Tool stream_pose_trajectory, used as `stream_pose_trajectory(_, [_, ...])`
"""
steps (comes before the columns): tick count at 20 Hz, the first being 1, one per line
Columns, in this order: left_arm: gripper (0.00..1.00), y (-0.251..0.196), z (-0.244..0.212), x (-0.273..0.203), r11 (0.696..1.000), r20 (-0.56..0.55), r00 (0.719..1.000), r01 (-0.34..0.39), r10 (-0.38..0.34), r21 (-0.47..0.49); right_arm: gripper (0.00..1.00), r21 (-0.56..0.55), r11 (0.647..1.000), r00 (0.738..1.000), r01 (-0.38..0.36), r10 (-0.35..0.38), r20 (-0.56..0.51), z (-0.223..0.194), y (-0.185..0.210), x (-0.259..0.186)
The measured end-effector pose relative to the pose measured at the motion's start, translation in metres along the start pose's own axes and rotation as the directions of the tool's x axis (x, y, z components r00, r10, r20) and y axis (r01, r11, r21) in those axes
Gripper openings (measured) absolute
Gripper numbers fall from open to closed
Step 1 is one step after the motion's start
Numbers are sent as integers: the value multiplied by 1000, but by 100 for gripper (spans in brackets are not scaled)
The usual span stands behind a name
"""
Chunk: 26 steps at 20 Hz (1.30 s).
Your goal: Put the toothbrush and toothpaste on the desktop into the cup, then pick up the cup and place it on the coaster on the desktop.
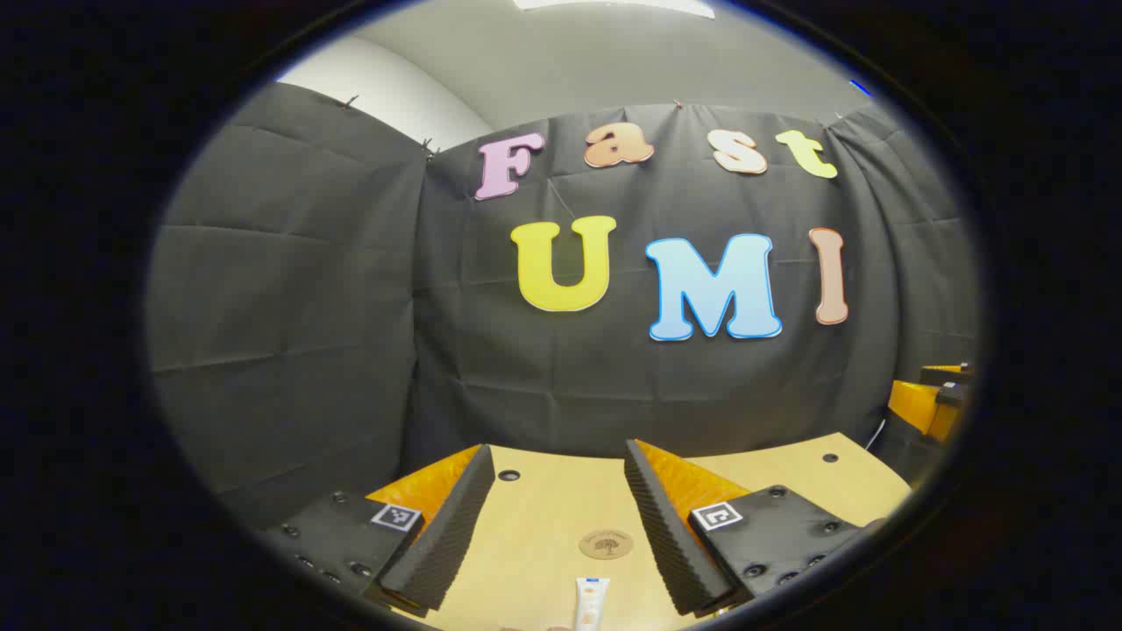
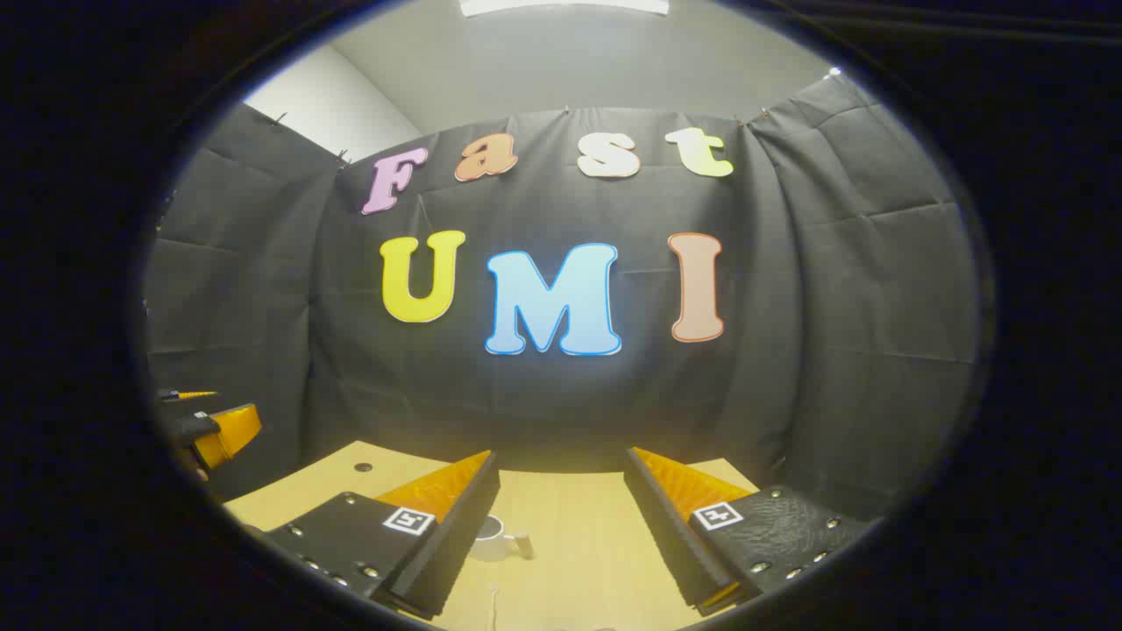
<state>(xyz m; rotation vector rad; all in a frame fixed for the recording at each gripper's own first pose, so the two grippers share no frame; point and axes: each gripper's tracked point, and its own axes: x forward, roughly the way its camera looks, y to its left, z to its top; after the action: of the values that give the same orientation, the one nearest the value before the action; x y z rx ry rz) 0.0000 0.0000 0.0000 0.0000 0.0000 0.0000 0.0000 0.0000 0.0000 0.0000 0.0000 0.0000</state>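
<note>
**Nothing moved yet: both grippers empty above the desktop**

Left gripper view: left gripper (image 1: 561,526) has its jaws spread wide, nothing between them, held above the wooden desktop (image 1: 543,491) and aimed at the booth wall. Coaster (image 1: 606,544) lies flat on the desktop in the gap between the fingers, toward 5 o'clock of the gap's centre: a round tan disc with a small dark tree-like mark, bare on top. Toothpaste (image 1: 590,603) lies at 6 o'clock, just nearer the camera than the coaster, apart from it: a white tube, blue band at the far end, cut off by the view's edge. Right gripper (image 1: 931,399) shows at 3 o'clock, well off.

Right gripper view: right gripper (image 2: 561,526) also has jaws wide apart and empty. Cup (image 2: 493,536) stands upright on the desktop at 7 o'clock, beside the left-hand finger, partly hidden by it: white mug, handle toward 3 o'clock; inside can't be seen. Left gripper (image 2: 210,429) sits at 9 o'clock.

Judgement: task at its start. Toothpaste not in the cup, coaster unoccupied, cup off the coaster. All steps left.
</note>
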Motion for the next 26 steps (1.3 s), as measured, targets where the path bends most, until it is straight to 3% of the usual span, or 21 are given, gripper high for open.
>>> stream_pose_trajectory(26, [96,-19,-17,13,997,-45,996,72,-71,3,91,-6,1000,999,19,-19,-40,-22,3,4])
